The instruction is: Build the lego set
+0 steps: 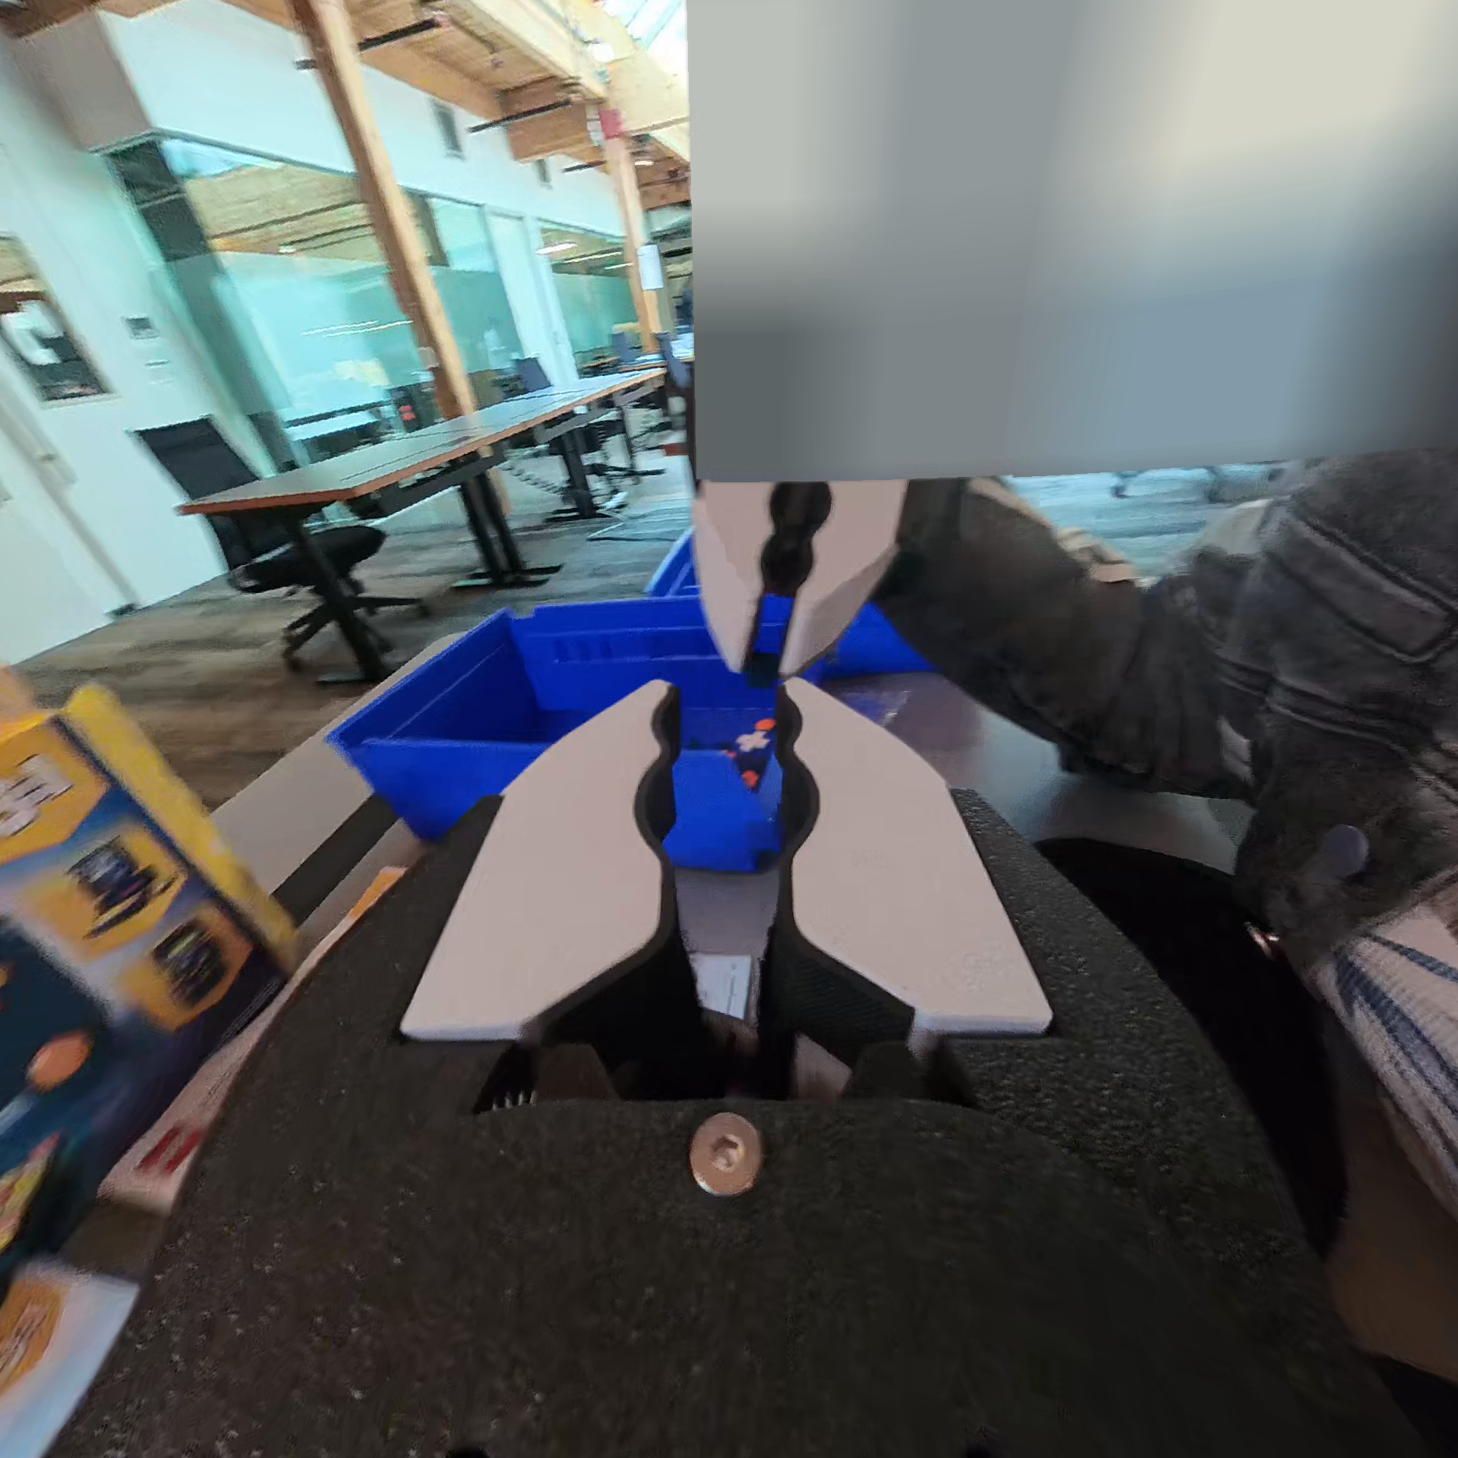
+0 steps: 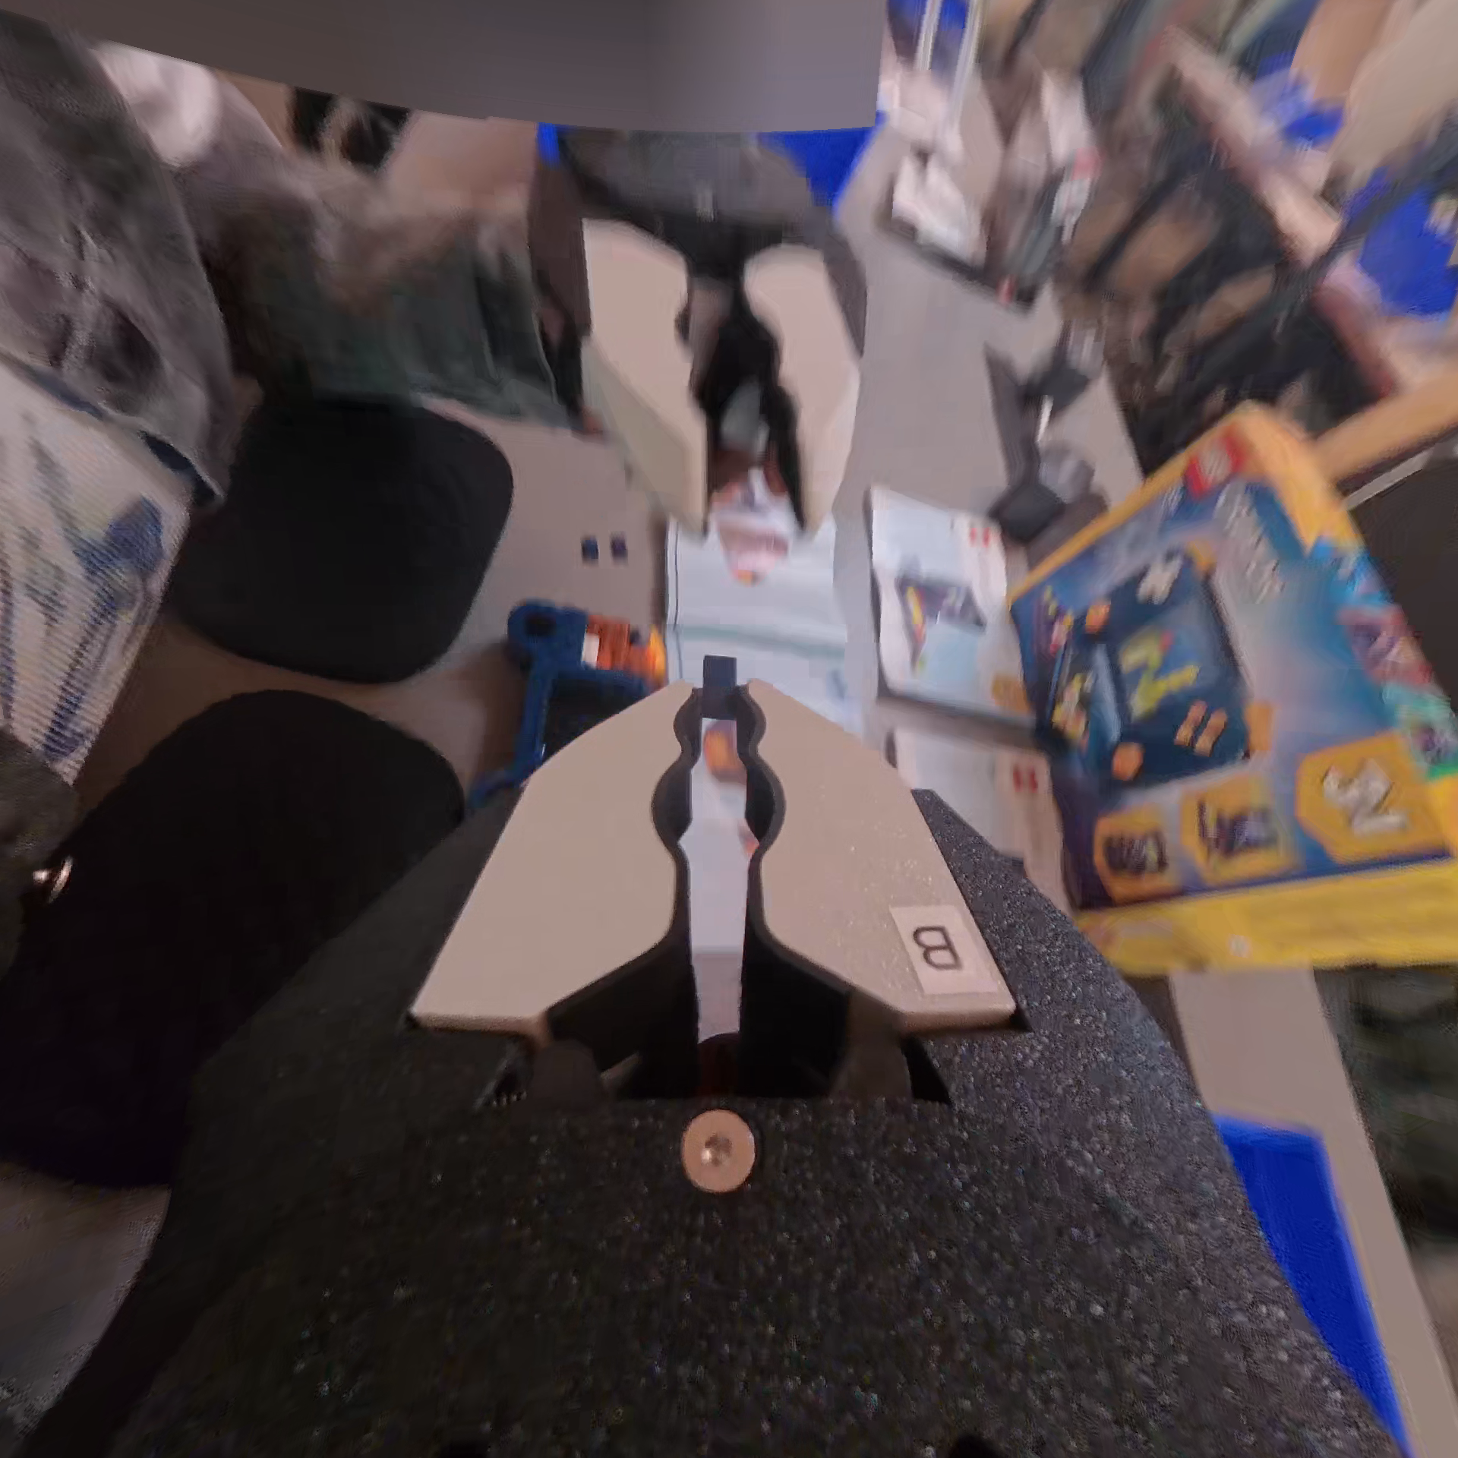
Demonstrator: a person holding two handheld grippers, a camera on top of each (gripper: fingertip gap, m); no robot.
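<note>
Two white-fingered black grippers show: the left gripper (image 1: 727, 688) and the right gripper (image 1: 764, 669) at 12 o'clock of it. One yellow-and-blue cardboard set box (image 2: 1231, 710) stands at 3 o'clock. Two open paper instruction booklets (image 2: 939, 600) lie flat. Two blue plastic bins (image 1: 473, 710) sit together.

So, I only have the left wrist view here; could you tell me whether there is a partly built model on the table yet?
Observer: Yes, a blue and orange assembly lies on the table, close to the tips of the right gripper, which pinches a small dark piece.
Operator: Thank you. Are any loose pieces near it?
Observer: Two small dark blue pieces sit on the table just past the assembly.
Operator: And are the instructions out?
Observer: An open booklet lies flat next to the box.
</note>
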